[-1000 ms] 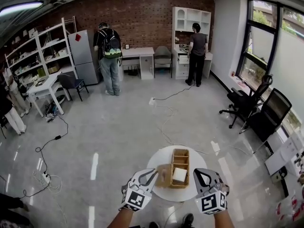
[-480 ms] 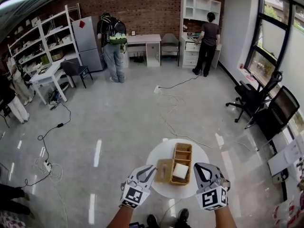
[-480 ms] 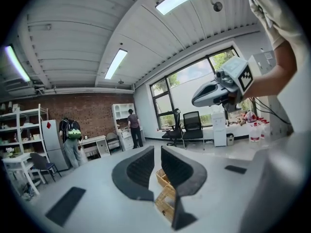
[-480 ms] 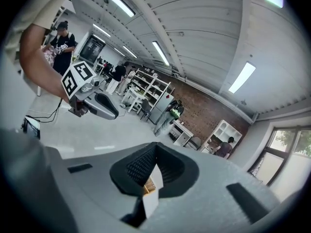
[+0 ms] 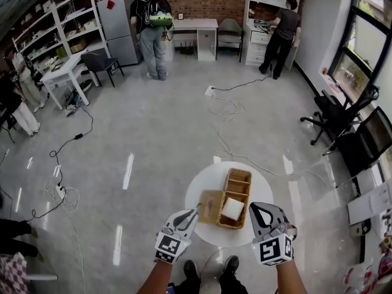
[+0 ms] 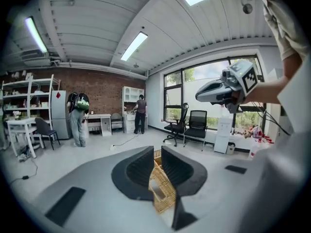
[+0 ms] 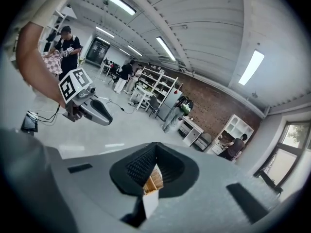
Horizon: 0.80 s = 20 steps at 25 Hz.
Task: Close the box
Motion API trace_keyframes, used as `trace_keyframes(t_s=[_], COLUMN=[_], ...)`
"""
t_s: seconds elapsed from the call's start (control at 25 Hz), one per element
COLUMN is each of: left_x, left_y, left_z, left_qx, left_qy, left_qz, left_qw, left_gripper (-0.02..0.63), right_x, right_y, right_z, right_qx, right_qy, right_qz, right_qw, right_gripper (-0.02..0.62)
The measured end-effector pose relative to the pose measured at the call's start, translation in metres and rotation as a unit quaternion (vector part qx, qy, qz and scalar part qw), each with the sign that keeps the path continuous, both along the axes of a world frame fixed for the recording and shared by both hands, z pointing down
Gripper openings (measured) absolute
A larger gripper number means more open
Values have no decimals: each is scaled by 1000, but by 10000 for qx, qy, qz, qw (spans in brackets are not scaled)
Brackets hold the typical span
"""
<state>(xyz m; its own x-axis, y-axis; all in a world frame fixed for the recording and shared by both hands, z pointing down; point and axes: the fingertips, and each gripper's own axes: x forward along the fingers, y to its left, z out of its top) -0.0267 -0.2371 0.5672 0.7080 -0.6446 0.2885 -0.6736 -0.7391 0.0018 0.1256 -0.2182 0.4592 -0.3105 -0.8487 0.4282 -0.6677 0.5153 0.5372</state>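
- Holding both grippers low over the near edge of the table, much as a second ago. The left gripper (image 5: 191,215) jaws are standing a narrow slit apart and gripping nothing. The right gripper (image 5: 258,211) jaws are nearly meeting at the tips, also empty.
- Lining up: in the left gripper view the wicker box (image 5: 237,190) is now sitting more squarely in the gap than it was.
- Box is resting on the round white table (image 5: 264,185), its lid (image 5: 211,206) lying open flat against the left side, with a white block (image 5: 233,209) inside.
- Left tips are hovering just beside the lid's near corner; probably no contact, but the head view is too small to be sure.
- Head camera is tipping further down, bringing shoes (image 5: 209,268) into frame. Approach is settling; closing isn't starting yet.
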Motion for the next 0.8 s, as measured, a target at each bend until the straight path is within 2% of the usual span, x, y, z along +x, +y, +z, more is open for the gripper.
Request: trace_keyframes(t_s=[0.48, 0.8], left_x=[13, 17], left_y=[2, 4], left_z=[86, 140], left_qx=[-837, -1578], left_qy=[277, 653], left_qz=[-454, -820], left_qw=[9951, 9819], left_gripper=[44, 46], right_x=[4, 7], right_y=[-28, -43], right_z=[72, 104], right_qx=[-404, -620], right_qy=[-38, 15], right_qz=[-305, -434], right_qw=[9987, 9971], right_gripper=[-6, -6])
